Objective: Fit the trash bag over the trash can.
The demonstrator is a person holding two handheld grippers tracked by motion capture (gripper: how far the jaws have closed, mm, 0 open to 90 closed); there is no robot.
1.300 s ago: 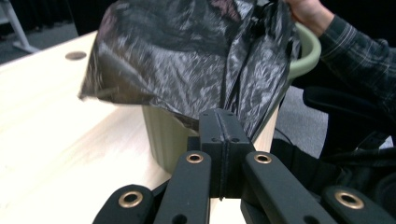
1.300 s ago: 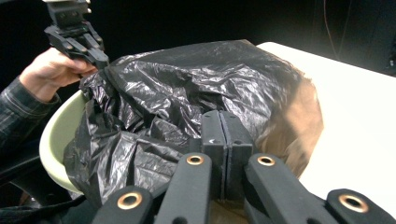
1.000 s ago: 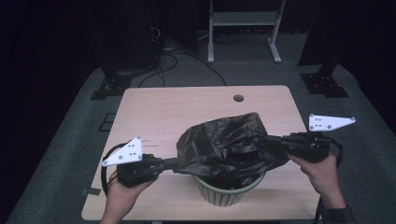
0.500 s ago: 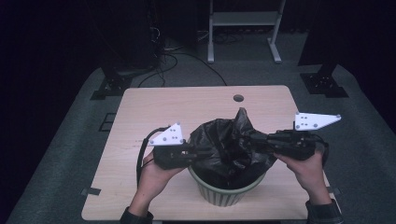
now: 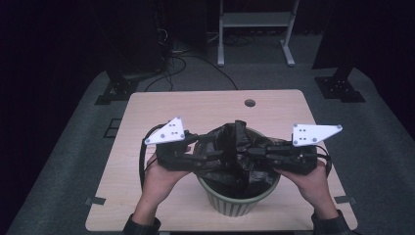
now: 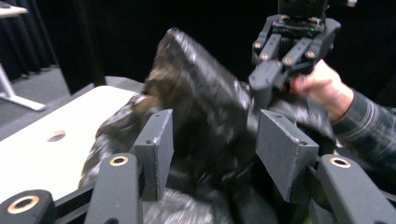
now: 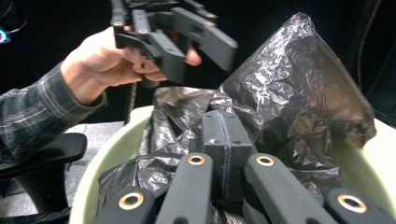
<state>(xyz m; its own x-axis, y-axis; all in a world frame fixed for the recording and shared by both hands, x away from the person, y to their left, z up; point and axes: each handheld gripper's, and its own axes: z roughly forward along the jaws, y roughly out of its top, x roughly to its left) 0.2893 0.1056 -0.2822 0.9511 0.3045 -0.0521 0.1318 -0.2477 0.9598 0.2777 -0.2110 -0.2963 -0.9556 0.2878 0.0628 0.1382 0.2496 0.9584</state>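
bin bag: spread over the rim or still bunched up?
Bunched. The black bin bag sits crumpled in the mouth of the green bin, one peak sticking up; the bin's near rim is bare.

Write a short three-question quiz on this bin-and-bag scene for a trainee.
1. True or false: the left gripper has its jaws clamped shut on the black bag.
2. Which colour is the bin that the bag sits in? A red, B pale green, C blue.
3. What is pinched between the jaws of the right gripper?

Key
1. False: its jaws stand apart and have just been opening, with the bag's plastic loose between the pads.
2. B.
3. A fold of the black bag, held over the bin's mouth on the wooden table.
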